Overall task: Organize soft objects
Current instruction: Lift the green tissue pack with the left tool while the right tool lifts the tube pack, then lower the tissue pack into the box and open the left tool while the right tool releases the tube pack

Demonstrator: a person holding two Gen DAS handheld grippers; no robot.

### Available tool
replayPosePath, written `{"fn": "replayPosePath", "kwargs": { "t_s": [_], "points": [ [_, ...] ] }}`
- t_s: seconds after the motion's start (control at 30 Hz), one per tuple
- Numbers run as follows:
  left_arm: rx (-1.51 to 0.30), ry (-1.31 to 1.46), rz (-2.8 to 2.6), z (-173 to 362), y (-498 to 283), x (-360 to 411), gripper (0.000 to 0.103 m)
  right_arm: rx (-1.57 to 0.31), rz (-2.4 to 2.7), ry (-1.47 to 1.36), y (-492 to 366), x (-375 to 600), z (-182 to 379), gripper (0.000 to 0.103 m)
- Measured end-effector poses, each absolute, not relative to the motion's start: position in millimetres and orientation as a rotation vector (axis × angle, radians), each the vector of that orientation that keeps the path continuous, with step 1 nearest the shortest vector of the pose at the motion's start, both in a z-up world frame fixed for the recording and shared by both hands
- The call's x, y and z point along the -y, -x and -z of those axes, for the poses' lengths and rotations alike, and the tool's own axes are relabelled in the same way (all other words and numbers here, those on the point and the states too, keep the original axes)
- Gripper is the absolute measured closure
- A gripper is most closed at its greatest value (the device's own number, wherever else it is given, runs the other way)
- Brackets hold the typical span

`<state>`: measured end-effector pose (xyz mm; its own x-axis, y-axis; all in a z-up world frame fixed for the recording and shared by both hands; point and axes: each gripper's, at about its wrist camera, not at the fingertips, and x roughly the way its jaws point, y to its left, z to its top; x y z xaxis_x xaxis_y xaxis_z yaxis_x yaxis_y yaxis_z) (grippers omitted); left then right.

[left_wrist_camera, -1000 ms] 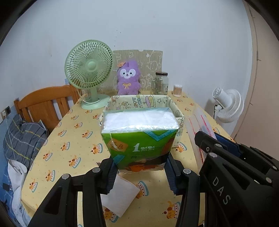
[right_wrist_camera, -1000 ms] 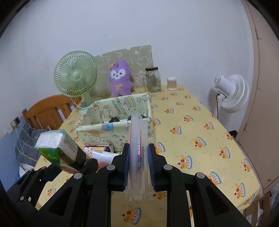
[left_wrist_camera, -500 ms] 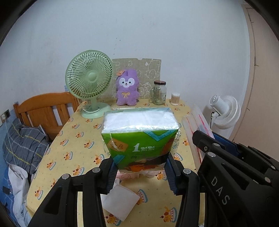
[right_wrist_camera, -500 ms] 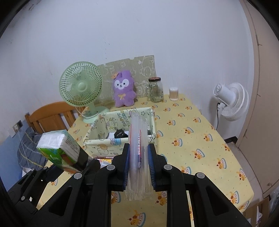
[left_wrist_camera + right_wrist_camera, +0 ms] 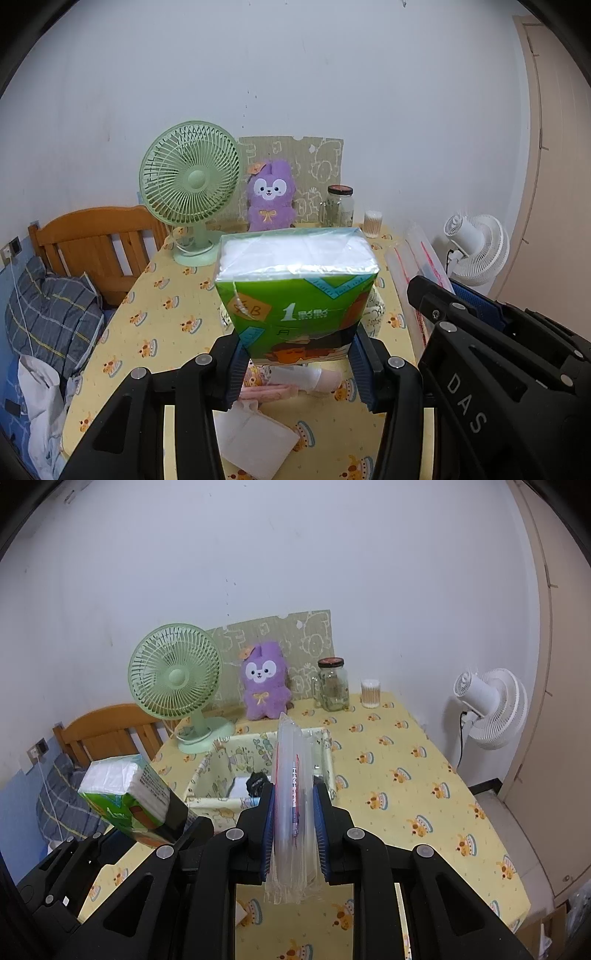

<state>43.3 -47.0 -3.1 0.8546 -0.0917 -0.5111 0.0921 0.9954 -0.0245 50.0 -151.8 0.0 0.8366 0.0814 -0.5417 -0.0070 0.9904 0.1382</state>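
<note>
While both packs hang in the air above the worktop (image 5: 424, 775), what matters to us is where the fabric storage box (image 5: 218, 764) lies: in the right wrist view it sits straight ahead and below, just past the tip of the right claw (image 5: 294, 825), and right of the left claw (image 5: 297, 363), whose own view has it almost wholly hidden behind its load. The left claw is clenched on the lower end of a green tissue pack (image 5: 295, 288), broad side across the claw, clear end up. The right claw is clamped flat on a clear zip bag pack (image 5: 293, 794), which stands on edge with its long axis running away from us toward the box. We judge the right claw the nearer, with a direct line in; the left must come across beside it, so the two claws crowd each other. The box already holds a dark item and something white, so room looks tight. The green fan (image 5: 175, 675), purple plush (image 5: 263, 688), glass jar (image 5: 333, 685) and cotton-swab tub (image 5: 370, 693) stand along the far edge, well clear. Pink and white soft packets (image 5: 291, 380) lie on the worktop under the left claw.
</note>
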Motion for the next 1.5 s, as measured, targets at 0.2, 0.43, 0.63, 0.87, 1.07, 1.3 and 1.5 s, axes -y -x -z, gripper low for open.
{"fn": "replayPosePath", "kwargs": {
  "t_s": [0.2, 0.43, 0.63, 0.87, 1.07, 1.3, 1.5],
  "points": [
    [-0.521, 0.001, 0.098, -1.0, -49.3, 44.3, 0.053, -0.568, -0.052, -0.125, -60.3, 149.0, -5.2, 0.08],
    [-0.512, 0.001, 0.09, -4.6, -61.6, 43.0, 0.053, -0.557, -0.06, -0.122, -73.4, 145.9, -8.5, 0.08],
    [-0.511, 0.002, 0.091, -6.0, -75.5, 43.0, 0.053, -0.554, -0.058, -0.123, -88.4, 146.0, -10.0, 0.08],
    [-0.521, 0.007, 0.084, -3.1, -92.3, 40.9, 0.053, -0.563, -0.061, -0.123, -106.8, 143.4, -6.9, 0.08],
    [-0.532, 0.013, 0.077, 1.9, -107.6, 37.8, 0.053, -0.571, -0.061, -0.121, -122.8, 140.7, -1.8, 0.08],
    [-0.545, 0.019, 0.076, 7.8, -126.8, 35.9, 0.053, -0.579, -0.064, -0.125, -141.8, 139.5, 5.3, 0.08],
    [-0.549, 0.011, 0.071, 12.1, -143.1, 34.8, 0.053, -0.593, -0.058, -0.127, -159.7, 139.0, 12.1, 0.08]
  ]
}}
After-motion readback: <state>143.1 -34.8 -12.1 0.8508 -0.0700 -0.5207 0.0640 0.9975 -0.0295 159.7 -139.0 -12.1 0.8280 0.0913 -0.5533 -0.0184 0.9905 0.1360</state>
